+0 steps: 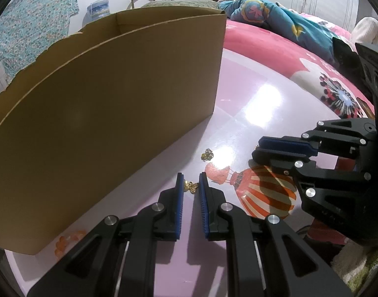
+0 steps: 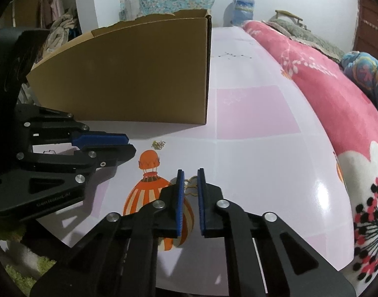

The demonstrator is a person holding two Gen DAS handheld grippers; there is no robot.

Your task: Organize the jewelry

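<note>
A small gold butterfly charm (image 1: 191, 187) sits between the blue pads of my left gripper (image 1: 191, 183), which is shut on it just above the pink table (image 1: 240, 91). From the right wrist, my right gripper (image 2: 190, 179) is closed narrowly on a thin gold chain (image 2: 191, 187) over the printed orange balloon. A third gold piece (image 1: 207, 154) (image 2: 158, 144) lies loose on the table between the grippers and the cardboard box (image 1: 109, 104) (image 2: 139, 74). The right gripper (image 1: 256, 148) shows side-on at the right, and the left gripper (image 2: 129, 143) at the left.
The open cardboard box stands on the table's left side, its near wall close to my left gripper. A bed with a pink flowered blanket (image 2: 337, 113) borders the table's far and right sides. Green carpet shows below the table's near edge.
</note>
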